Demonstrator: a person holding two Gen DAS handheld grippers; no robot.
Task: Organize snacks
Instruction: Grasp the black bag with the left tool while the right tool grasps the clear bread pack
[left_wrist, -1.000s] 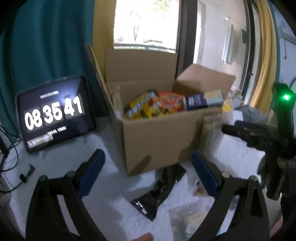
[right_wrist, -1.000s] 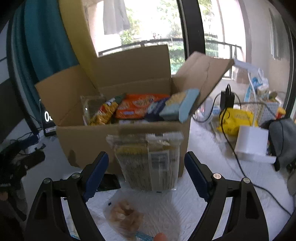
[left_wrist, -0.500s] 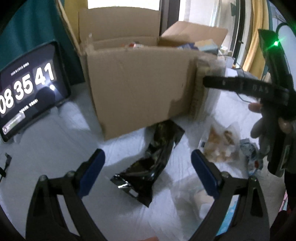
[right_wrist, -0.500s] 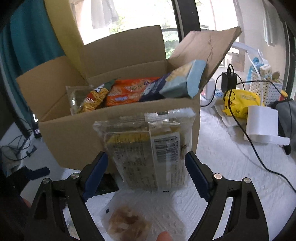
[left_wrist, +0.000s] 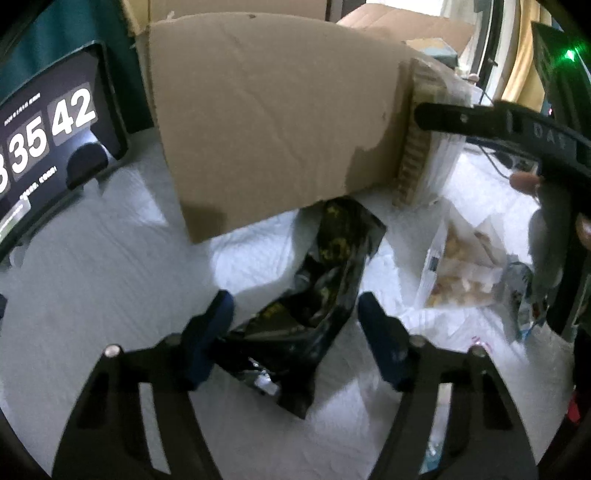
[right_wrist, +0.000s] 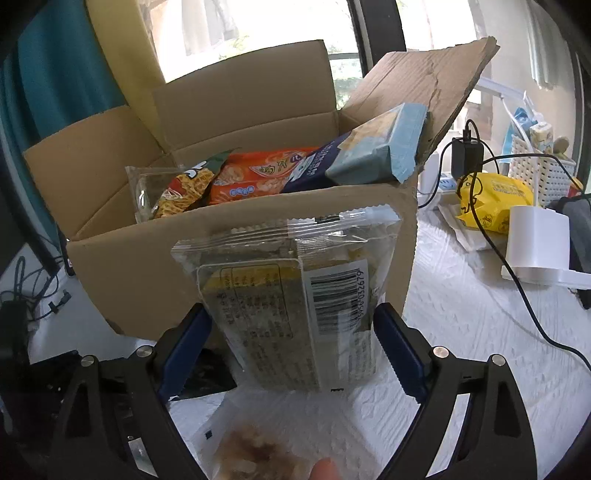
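The right tool (right_wrist: 291, 343) is clamped on a clear packet (right_wrist: 295, 295) before the box (right_wrist: 147, 266) (light, crinkly, probably brittle inside). The left tool (left_wrist: 295, 325) stands apart over a black pouch (left_wrist: 317, 295) on the worktop (left_wrist: 110, 277); its middle looks the best place to hold.

From your left wrist view, the cardboard box (left_wrist: 266, 110) shows only its outer wall, so its contents are hidden, and the clock screen (left_wrist: 48, 147) is cut by the left edge, its first digit half lost. The black snack bag (left_wrist: 317, 295) lies partly tucked under the box, its print too blurred to read. In your right wrist view, the clear cracker packet (right_wrist: 295, 295) masks the box front, and the pale bag (right_wrist: 255, 454) at the bottom edge is blurred and cropped.
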